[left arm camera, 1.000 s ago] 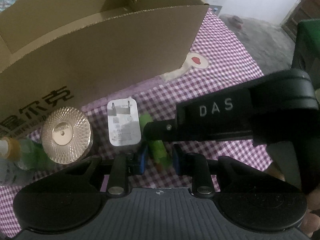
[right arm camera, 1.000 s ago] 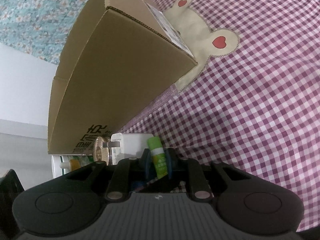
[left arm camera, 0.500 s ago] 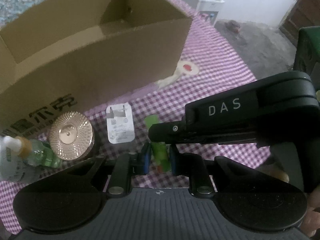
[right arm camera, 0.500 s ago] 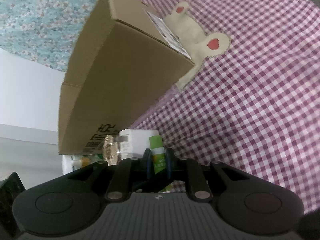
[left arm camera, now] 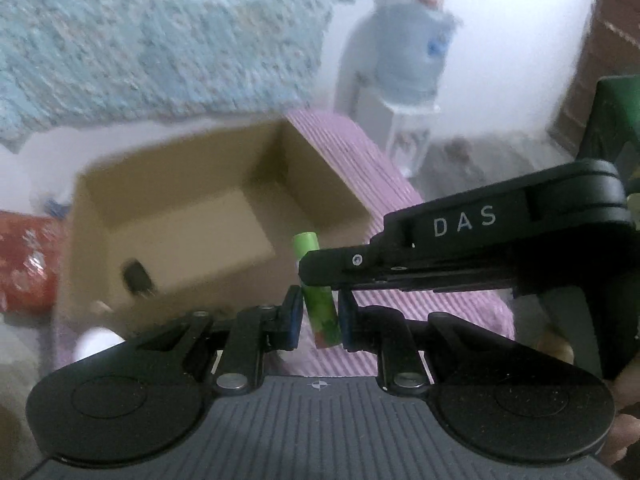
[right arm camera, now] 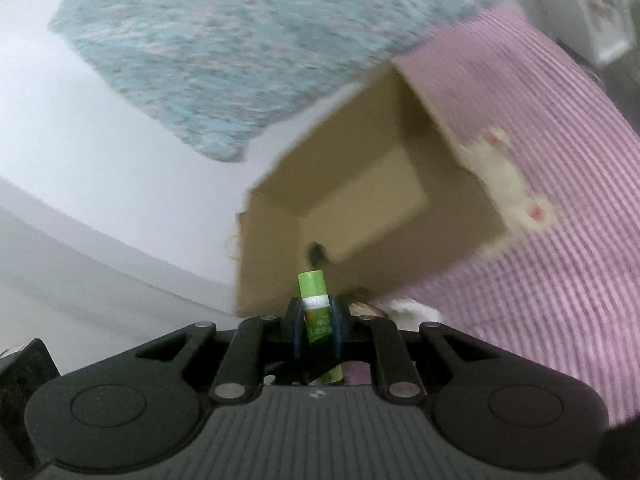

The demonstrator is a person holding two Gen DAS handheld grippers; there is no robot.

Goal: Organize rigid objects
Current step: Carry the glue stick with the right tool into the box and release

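Since a second ago both hand-held grippers have come up off the worktop [left arm camera: 384, 168] with the green tube [left arm camera: 318, 300] between them. Then the tube lay on the checked cloth beside a white charger and a gold lid; now it hangs in the air, level with the rim of the cardboard box [left arm camera: 216, 216], and the view looks down into the box rather than at its outer wall. Both pictures are smeared by motion.

In the left wrist view, the left hand-held gripper [left arm camera: 318, 316] is nearly closed, its blue pads pressed on the tube's lower half. The right hand-held gripper [left arm camera: 332, 268] reaches in from the right and clamps the same tube higher up, leaving the green cap showing above its tip. In the right wrist view the tube [right arm camera: 316, 308] stands upright between that gripper's closed pads.

Left of the box lies something red [left arm camera: 24, 264], too blurred to name. Inside the box sits one small dark object [left arm camera: 136, 276]. A pale round shape [left arm camera: 96, 340] lies at the box's near left corner. Behind, a water dispenser [left arm camera: 408, 60] stands against the wall. The box's near wall is what stands between the tube and the interior.
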